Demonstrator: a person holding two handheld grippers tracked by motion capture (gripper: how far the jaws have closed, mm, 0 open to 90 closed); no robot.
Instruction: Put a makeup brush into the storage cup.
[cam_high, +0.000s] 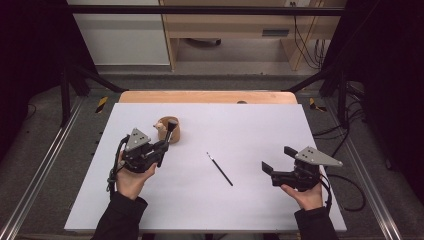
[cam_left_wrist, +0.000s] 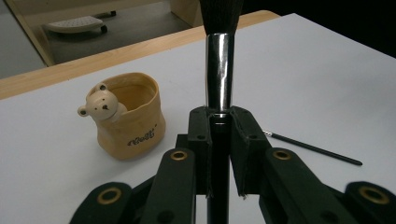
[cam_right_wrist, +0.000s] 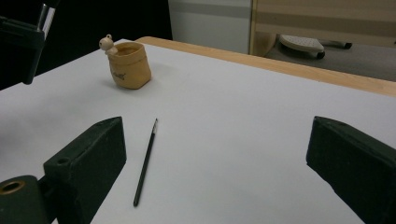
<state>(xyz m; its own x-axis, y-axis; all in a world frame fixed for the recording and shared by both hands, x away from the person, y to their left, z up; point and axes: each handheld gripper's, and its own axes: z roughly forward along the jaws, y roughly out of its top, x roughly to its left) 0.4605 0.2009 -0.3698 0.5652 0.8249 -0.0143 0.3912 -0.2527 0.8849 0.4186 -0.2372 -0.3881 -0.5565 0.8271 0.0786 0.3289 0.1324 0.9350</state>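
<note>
A large makeup brush (cam_left_wrist: 219, 70) with a black handle, shiny silver ferrule and dark bristles stands upright, clamped by its handle between the jaws of the left gripper (cam_left_wrist: 219, 121), bristles pointing up. Just beside it on the white table surface sits a tan, sack-shaped holder (cam_left_wrist: 130, 119) with a small bear figure at its rim, open at the top and upright.

This looks like a lab recording bay: a white-topped wooden table (cam_high: 210, 200) stands inside a black metal frame (cam_high: 200, 10), black cables (cam_high: 305, 40) trail down pale wooden furniture (cam_high: 225, 30), and grey carpet (cam_high: 45, 165) covers the floor.
</note>
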